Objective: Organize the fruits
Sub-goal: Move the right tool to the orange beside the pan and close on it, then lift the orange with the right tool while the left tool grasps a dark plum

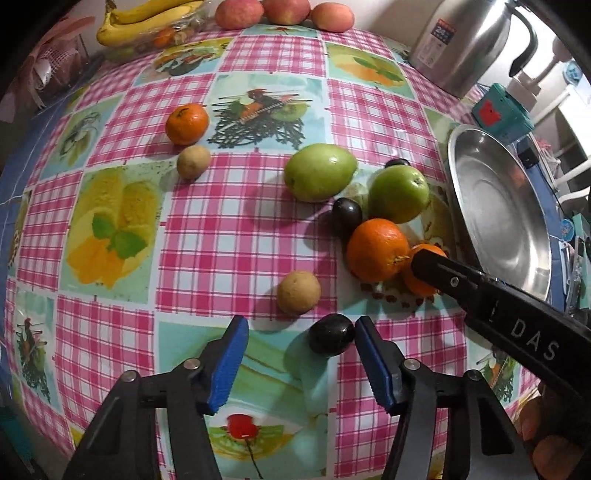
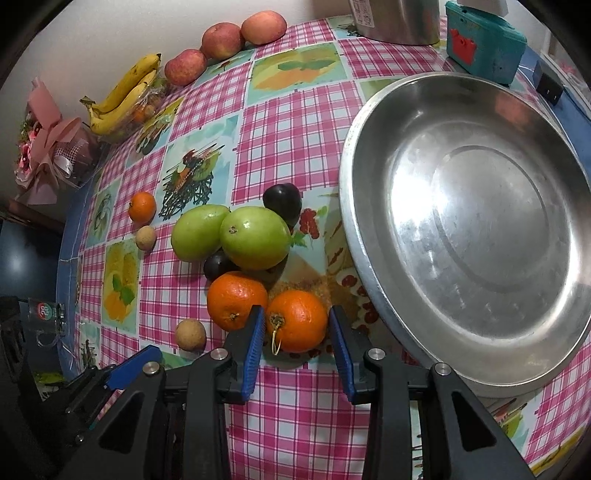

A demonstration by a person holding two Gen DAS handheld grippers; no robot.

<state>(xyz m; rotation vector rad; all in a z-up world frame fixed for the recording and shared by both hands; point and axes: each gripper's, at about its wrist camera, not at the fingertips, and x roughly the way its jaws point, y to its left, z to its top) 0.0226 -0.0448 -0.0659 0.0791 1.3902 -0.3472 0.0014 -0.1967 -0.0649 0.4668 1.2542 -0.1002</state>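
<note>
Right gripper (image 2: 296,341) fingers hug the firm, slick orange (image 2: 297,320) mid-belly near the table's (image 2: 295,424) front edge; left gripper (image 1: 301,363) half-open, holding nothing.

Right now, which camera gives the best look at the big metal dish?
The right wrist view shows the metal dish best: nearly the whole round dish fills the right side of the picture, and you can see straight into it, with nothing inside. The left wrist view catches the dish only at its right edge, squeezed into a narrow oval.

A plain pale wall (image 2: 110,33) backs the surface (image 2: 295,110), which wears a pink checked cloth under bright indoor light.
</note>
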